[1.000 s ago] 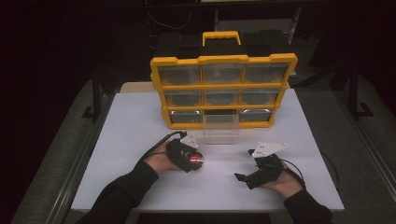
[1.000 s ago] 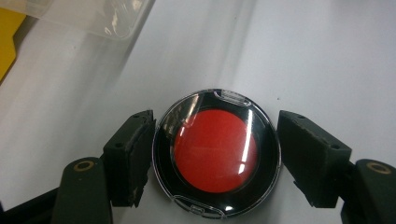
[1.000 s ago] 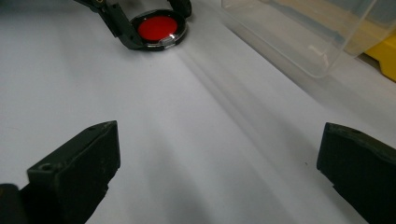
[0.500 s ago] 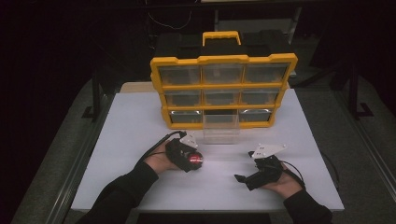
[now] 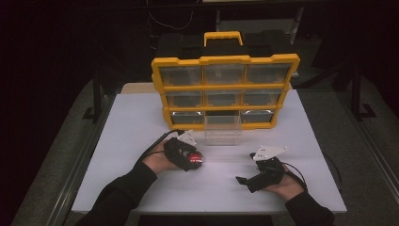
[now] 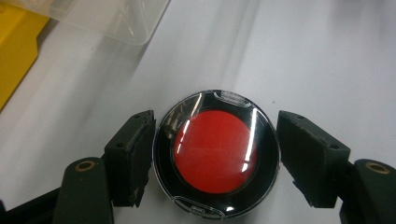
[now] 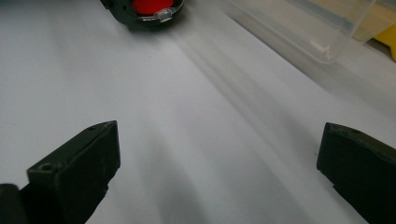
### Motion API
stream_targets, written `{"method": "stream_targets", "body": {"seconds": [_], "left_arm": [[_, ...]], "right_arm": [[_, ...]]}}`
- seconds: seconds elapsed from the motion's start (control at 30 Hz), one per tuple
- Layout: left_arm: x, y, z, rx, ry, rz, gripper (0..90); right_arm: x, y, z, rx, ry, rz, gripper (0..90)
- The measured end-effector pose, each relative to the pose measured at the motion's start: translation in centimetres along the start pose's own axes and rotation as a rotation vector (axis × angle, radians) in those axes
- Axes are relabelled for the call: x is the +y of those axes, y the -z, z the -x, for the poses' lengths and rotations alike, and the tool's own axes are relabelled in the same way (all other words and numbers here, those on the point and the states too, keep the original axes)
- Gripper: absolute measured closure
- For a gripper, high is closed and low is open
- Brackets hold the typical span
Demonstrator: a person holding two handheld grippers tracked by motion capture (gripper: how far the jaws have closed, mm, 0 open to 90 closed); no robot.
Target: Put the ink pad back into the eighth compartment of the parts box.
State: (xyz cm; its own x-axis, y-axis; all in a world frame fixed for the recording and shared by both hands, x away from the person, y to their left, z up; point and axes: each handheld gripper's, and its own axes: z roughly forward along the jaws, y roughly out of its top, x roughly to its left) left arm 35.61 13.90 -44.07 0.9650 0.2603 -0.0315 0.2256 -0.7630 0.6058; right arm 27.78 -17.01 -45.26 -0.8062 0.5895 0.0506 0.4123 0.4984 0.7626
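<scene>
A round red disc in a black case with a clear lid lies low over the white table, and my left gripper is shut on it, one pad against each side of the rim. From above, the disc shows at the tip of the left gripper, left of centre. My right gripper rests near the front right of the table, jaws open with only bare table between them. The disc appears at the top edge of the right gripper view.
A yellow organizer with clear drawers stands upright at the back of the table. One clear drawer sticks out of its bottom row onto the table, just beyond the left gripper; it also shows as a clear box.
</scene>
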Motion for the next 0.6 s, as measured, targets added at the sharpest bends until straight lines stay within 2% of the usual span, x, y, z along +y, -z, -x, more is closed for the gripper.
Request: {"method": "stream_targets", "body": {"seconds": [0.27,0.6], "left_arm": [[0.2,0.3,0.0,-0.005,0.005,-0.007,29.6],[0.6,1.3,-0.2,-0.016,0.024,0.008,29.6]], "right_arm": [[0.0,0.0,0.0,-0.002,-0.001,0.001,0.0],[0.1,-0.1,0.0,-0.002,-0.004,0.002,0.0]]}}
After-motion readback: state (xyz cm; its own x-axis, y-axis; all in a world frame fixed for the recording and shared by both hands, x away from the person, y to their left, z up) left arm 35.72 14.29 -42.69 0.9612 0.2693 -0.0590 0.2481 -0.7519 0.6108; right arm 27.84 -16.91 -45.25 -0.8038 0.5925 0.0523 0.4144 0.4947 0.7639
